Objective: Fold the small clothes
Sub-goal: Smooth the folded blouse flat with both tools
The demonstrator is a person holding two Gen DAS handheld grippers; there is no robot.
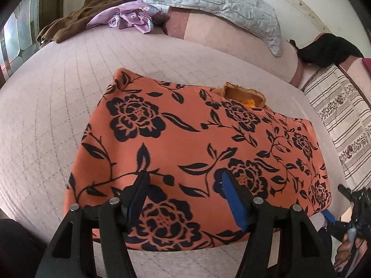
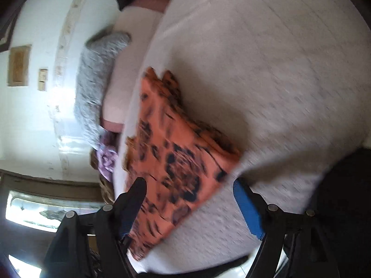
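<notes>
An orange garment with a black flower print lies flat on the pale quilted bed, folded into a rough rectangle, its neck opening at the far edge. My left gripper is open, its fingers just above the garment's near edge. My right gripper is open and empty, tilted sideways over the garment's corner; this view is blurred. The right gripper also shows at the right edge of the left wrist view, beside the garment's right corner.
A grey quilted pillow lies on a pink bolster at the head of the bed. A brown cloth and a purple flowered cloth lie at the far left. A striped blanket and a black item lie at the right.
</notes>
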